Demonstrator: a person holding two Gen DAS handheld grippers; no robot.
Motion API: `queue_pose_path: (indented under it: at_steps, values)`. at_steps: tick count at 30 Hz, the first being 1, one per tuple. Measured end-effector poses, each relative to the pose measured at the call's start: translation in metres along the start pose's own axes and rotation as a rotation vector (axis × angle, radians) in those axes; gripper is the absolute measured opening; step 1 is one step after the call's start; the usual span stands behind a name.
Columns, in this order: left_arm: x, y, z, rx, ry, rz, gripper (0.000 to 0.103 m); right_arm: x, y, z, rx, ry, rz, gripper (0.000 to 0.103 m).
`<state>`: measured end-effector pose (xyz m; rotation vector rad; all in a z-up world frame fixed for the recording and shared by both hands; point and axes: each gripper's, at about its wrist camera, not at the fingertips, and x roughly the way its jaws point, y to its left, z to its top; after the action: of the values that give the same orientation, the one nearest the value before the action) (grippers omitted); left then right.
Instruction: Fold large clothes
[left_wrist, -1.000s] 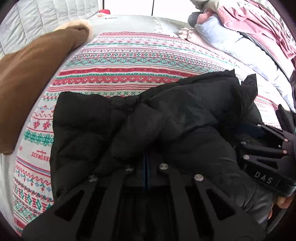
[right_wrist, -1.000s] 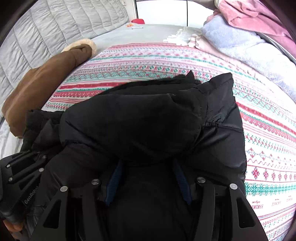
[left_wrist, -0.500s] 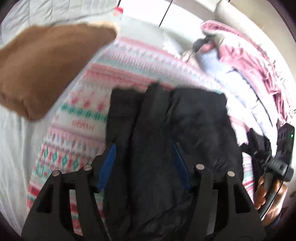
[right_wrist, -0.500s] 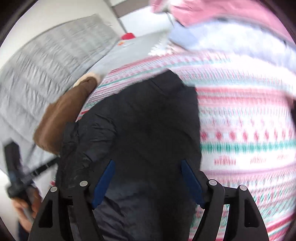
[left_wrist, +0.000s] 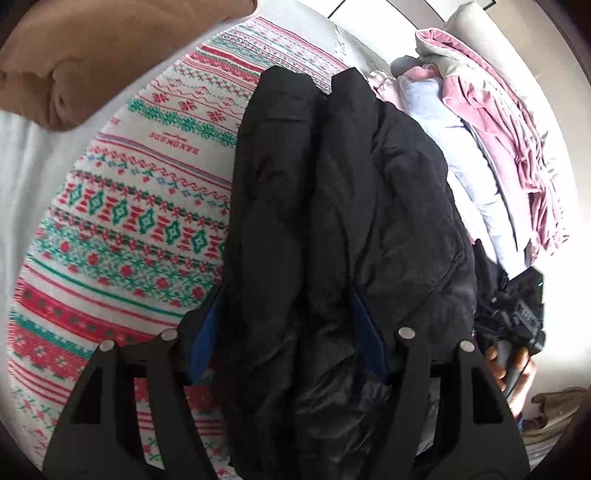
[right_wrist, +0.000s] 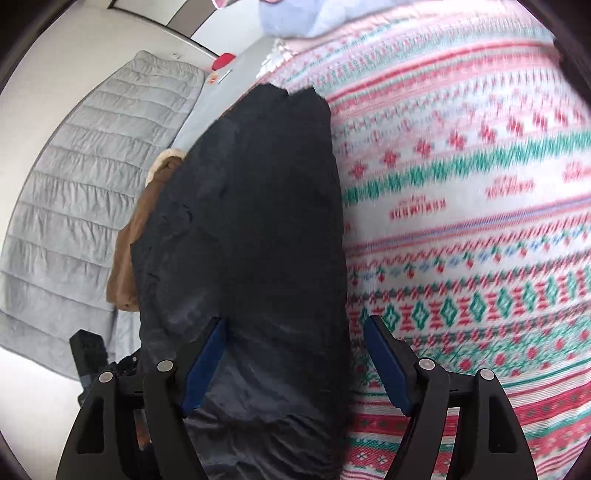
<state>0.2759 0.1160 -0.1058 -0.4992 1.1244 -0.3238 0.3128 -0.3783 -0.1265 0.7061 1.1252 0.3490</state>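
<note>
Since the earlier frames both views have swung round: the black puffer jacket (left_wrist: 332, 229), then lying crosswise in a rumpled heap, now runs lengthwise away from each camera as a long folded bundle. Left gripper (left_wrist: 288, 332): jaws have just been opening and stand wide; the jacket lies between the blue pads (left_wrist: 201, 339), bulging close against them, firm press not evident. Right gripper (right_wrist: 295, 362): jaws have just been opening, also wide; the jacket's edge lies between them, near the left pad, well clear of the right one, with patterned blanket (right_wrist: 461, 221) filling the rest of the gap. The jacket rests on that red, green and white knit blanket. A brown garment (left_wrist: 92, 48) lies beyond its left side; a pile of pink and pale blue clothes (left_wrist: 480, 140) sits to its right. Grey quilted padding (right_wrist: 92, 177) lies beyond the brown garment.
</note>
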Motion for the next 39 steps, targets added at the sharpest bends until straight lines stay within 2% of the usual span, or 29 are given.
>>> queue_pose_path:
  at_steps: [4, 13, 18, 23, 26, 37, 39]
  values:
    - [0.002, 0.006, 0.001, -0.059, 0.015, -0.069, 0.068, 0.009, -0.004, 0.002, 0.021, 0.004, 0.031, 0.079]
    - [0.012, -0.009, -0.003, -0.037, 0.023, -0.083, 0.071, 0.027, -0.002, 0.004, 0.051, 0.014, 0.100, 0.082]
    - [0.017, -0.005, -0.002, -0.074, 0.041, -0.114, 0.074, 0.032, 0.005, 0.001, 0.054, 0.018, 0.110, 0.083]
    - [0.016, -0.008, -0.003, -0.032, 0.050, -0.100, 0.074, 0.034, 0.006, 0.000, 0.050, 0.011, 0.117, 0.083]
    - [0.017, -0.015, -0.004, -0.004, 0.038, -0.080, 0.070, 0.039, 0.015, -0.003, 0.040, 0.001, 0.107, 0.083]
    - [0.018, -0.010, -0.008, -0.011, 0.026, -0.089, 0.069, 0.051, 0.034, -0.010, 0.001, -0.009, 0.074, 0.081]
    - [0.017, -0.010, -0.008, -0.003, 0.023, -0.083, 0.068, 0.051, 0.036, -0.009, -0.012, -0.013, 0.068, 0.078]
